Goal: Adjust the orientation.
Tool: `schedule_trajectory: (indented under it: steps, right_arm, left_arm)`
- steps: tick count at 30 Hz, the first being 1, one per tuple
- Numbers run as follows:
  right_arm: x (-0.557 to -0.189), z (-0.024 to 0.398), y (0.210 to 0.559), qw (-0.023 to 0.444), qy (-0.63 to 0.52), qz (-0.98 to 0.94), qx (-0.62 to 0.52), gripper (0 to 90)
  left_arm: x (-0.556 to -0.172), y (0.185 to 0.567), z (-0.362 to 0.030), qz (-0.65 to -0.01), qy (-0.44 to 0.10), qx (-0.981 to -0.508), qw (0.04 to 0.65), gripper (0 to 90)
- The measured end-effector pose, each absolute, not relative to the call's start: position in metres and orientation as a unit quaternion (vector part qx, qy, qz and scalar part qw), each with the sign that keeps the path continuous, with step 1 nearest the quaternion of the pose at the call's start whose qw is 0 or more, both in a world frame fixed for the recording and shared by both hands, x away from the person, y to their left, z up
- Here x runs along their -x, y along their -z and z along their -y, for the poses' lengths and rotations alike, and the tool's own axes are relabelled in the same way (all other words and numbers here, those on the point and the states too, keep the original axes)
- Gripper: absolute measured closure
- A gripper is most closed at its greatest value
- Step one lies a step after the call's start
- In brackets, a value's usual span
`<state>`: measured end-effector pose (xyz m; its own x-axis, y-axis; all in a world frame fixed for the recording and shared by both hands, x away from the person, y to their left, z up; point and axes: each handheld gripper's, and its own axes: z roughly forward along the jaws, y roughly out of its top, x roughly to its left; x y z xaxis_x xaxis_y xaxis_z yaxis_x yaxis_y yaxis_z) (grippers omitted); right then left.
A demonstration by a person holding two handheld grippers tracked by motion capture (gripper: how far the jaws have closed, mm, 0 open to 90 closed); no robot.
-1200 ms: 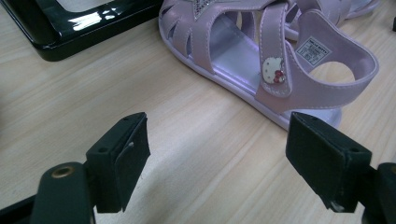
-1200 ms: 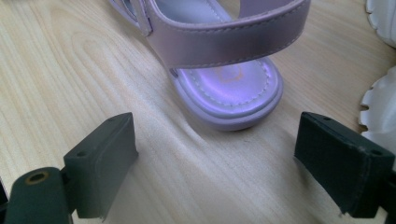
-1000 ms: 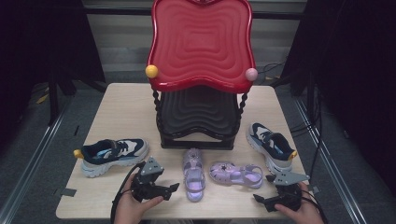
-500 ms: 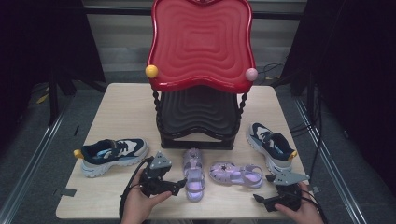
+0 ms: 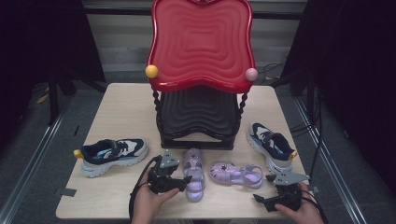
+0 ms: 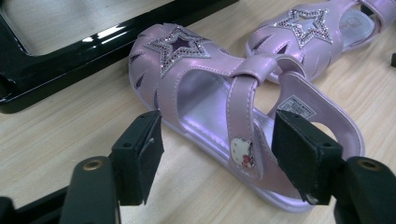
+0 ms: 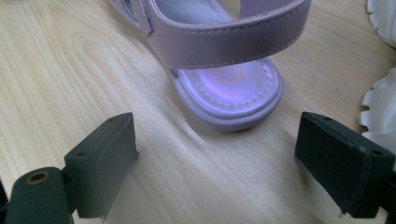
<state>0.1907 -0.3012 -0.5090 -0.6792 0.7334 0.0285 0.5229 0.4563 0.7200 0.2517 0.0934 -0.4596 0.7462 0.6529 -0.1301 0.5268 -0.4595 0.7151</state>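
Observation:
Two lilac star-topped sandals lie at the table's front. The left sandal (image 5: 193,170) points toward the rack, and my left gripper (image 5: 186,180) reaches it from the left. In the left gripper view the sandal (image 6: 205,84) has its heel end between the gripper's (image 6: 219,140) pads. The jaws have just been closing, and a gap still shows at the left pad (image 6: 140,158). The other sandal (image 5: 236,172) lies on its side to the right. My right gripper (image 5: 261,199) rests open just short of its heel (image 7: 229,88), nothing between the pads.
A rack with a red top shelf (image 5: 201,46) and a black lower shelf (image 5: 198,114) stands mid-table. A navy-and-white sneaker (image 5: 112,154) lies at the left. Its mate (image 5: 271,142) lies at the right, its white sole (image 7: 380,107) close beside my right gripper.
My left gripper has slid right to the left sandal, and its jaws have narrowed around the heel end. The right hand has kept still.

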Motion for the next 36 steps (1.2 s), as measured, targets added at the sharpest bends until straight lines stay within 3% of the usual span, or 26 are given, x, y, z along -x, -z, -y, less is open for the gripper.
schedule_trajectory:
  steps: [16, 36]
  right_arm:
    - [-0.1909, 0.301, 0.5088, 0.144, -0.363, -0.841, -0.375, 11.8]
    - [-0.1912, 0.3011, 0.5088, 0.144, -0.363, -0.841, -0.374, 11.8]
  left_arm:
    - [-0.2503, 0.467, -0.0837, -0.343, -0.081, -0.852, 0.388, 54.1]
    - [-0.2475, 0.4669, -0.0907, -0.352, -0.097, -0.849, 0.383, 68.1]
